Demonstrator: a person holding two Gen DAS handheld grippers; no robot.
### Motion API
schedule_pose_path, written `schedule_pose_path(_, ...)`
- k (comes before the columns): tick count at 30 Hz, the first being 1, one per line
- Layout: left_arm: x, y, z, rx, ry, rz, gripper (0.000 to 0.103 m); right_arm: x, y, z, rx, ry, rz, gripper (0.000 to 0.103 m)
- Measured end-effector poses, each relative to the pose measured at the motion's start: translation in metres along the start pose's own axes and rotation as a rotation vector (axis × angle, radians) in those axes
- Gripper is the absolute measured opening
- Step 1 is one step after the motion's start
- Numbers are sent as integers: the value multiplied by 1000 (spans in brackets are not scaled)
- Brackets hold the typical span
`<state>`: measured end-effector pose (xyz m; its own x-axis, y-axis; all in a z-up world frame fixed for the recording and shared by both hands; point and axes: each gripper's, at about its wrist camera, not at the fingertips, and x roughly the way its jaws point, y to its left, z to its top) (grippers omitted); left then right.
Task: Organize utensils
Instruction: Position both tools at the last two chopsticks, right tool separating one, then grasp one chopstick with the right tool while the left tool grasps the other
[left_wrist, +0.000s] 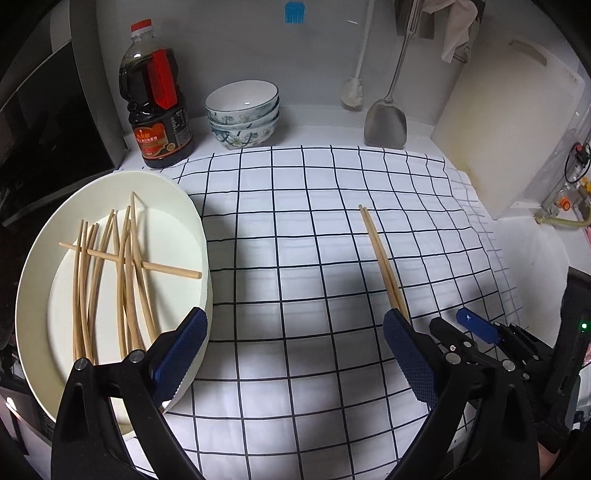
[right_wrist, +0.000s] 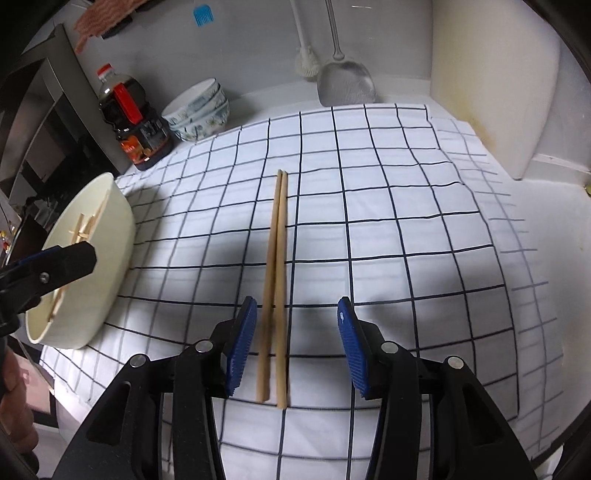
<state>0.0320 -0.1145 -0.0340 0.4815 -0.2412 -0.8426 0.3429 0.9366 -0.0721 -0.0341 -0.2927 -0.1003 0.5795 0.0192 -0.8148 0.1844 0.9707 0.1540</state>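
Observation:
A pair of wooden chopsticks (right_wrist: 277, 258) lies side by side on the checked cloth (right_wrist: 388, 221). My right gripper (right_wrist: 297, 302) is open, its blue pads on either side of the pair's near end without touching it. In the left wrist view the same pair (left_wrist: 384, 262) lies to the right, with the right gripper (left_wrist: 476, 328) behind its near end. A white bowl (left_wrist: 192, 206) at the left holds several loose chopsticks (left_wrist: 122, 266), one lying crosswise. My left gripper (left_wrist: 295, 315) is open and holds nothing; its left finger (left_wrist: 181, 350) hangs over the bowl's right rim.
Along the back wall stand a dark sauce bottle (left_wrist: 155, 110), a stack of patterned bowls (left_wrist: 242, 114), a dish brush (left_wrist: 354, 92) and a metal spatula (left_wrist: 386, 122). A white cutting board (left_wrist: 509, 129) leans at the right. The cloth's right edge borders a bare white counter.

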Motion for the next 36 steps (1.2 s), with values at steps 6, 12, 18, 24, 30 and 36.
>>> schedule_pose_path(6, 12, -3, -3, -1, 17, 14, 94, 22, 0, -2, -24, 27, -11, 44)
schedule_pose_path(12, 19, -6, -5, 2, 32, 16, 94, 34, 5, -9, -81, 48, -39, 44)
schedule_pose_path(18, 24, -11, -7, 3, 41, 17, 94, 35, 14, -16, -184, 29, -98, 26)
schedule_pose_path(24, 31, -24, -5, 17, 44, 8, 94, 33, -3, -12, -185, 19, -99, 17)
schedule_pose_path(30, 51, -41, -3, 18, 52, -11, 94, 29, -34, -7, -155, 7, -100, 17)
schedule_pose_path(36, 88, -60, -4, 20, 92, -6, 94, 23, -62, -6, -152, -4, -108, 17)
